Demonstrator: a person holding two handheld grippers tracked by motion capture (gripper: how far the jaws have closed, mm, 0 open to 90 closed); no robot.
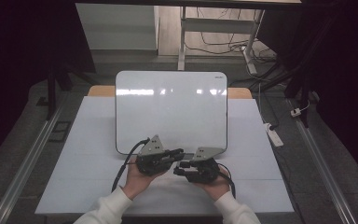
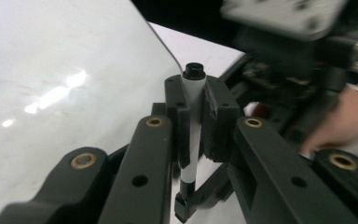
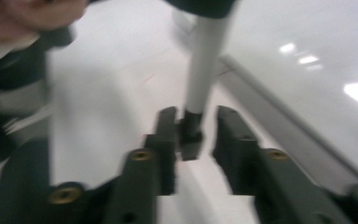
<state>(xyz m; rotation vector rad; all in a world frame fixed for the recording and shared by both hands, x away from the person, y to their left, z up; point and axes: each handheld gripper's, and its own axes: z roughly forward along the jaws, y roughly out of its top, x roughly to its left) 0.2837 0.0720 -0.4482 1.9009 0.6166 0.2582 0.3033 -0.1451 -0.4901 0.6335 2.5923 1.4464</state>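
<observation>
My left gripper (image 2: pixel 193 123) pinches the marker (image 2: pixel 193 112) tight. My right gripper (image 3: pixel 193 135) is spread, black cap (image 3: pixel 191 133) between its fingers, not squeezed. Handover step; next, I think, pull right hand away w/o bumping.

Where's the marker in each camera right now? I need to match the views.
High view: the marker is a small dark sliver between the two grippers, near the whiteboard's front edge.
Left gripper view: centre, white barrel upright, clamped by the left gripper.
Right gripper view: centre, its dark end between the right gripper's parted jaws, touching the left one.
Shared landmark: the glossy whiteboard.
</observation>
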